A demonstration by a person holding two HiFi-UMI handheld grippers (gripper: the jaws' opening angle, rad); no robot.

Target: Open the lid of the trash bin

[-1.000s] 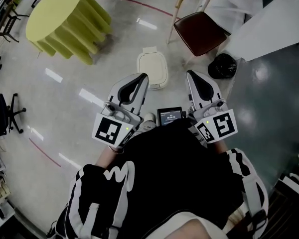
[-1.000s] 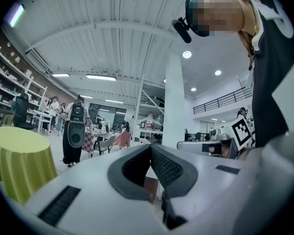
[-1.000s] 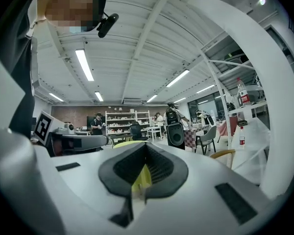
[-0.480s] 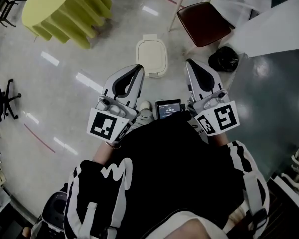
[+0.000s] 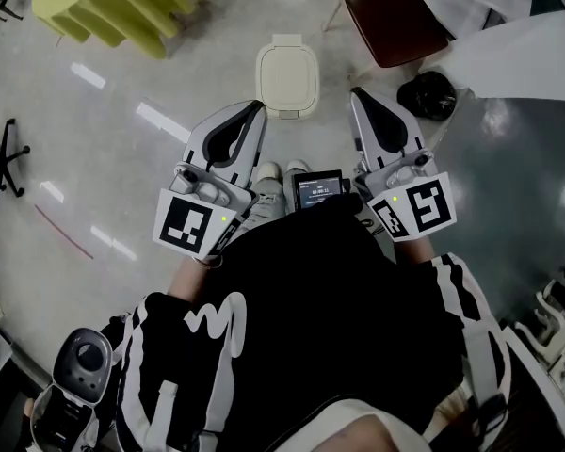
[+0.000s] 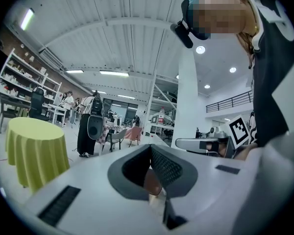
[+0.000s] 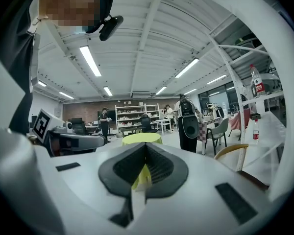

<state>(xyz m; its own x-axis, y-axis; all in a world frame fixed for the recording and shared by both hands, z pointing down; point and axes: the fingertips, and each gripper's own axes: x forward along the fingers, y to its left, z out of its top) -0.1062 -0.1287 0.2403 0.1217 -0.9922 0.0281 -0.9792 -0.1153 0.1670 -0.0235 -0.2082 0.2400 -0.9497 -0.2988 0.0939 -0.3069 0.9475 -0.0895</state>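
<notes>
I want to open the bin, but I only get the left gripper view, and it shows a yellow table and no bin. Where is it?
Observer: The head view shows the trash bin on the floor just ahead of you, roughly between the tips of the left gripper and the right gripper.
Operator: Is its lid up?
Observer: No, the cream lid lies flat and shut.
</notes>
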